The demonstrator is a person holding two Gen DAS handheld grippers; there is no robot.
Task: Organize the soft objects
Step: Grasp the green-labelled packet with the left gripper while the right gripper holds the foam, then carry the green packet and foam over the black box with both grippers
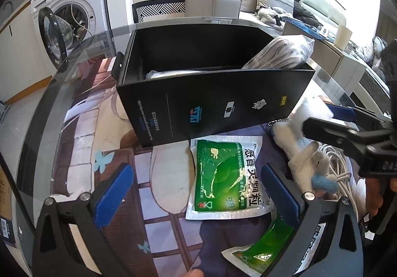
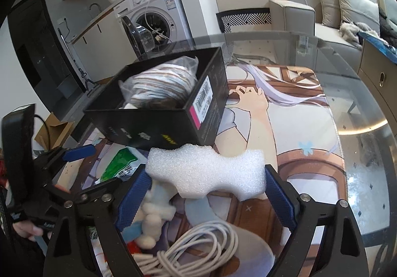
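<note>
1. Foam block point(image 2: 206, 172), white, porous and wavy-edged, sits pinched between our right gripper point(image 2: 206, 190) fingers, just in front of the black box point(image 2: 158, 125).
2. We risk crushing it or letting it spring free, since foam yields unevenly.
3. Our left gripper point(image 1: 198, 192) hangs spread and empty over a glossy green sachet point(image 1: 223, 177).
4. Inside the box a bagged striped cloth point(image 2: 161, 83) bulges, so room looks tight.
5. Beside us lie a fuzzy plush toy point(image 2: 153, 217) and a coiled white cable point(image 2: 198, 244).

White foam piece point(image 2: 206, 172), bagged cloth point(image 2: 158, 86) boxed
</note>
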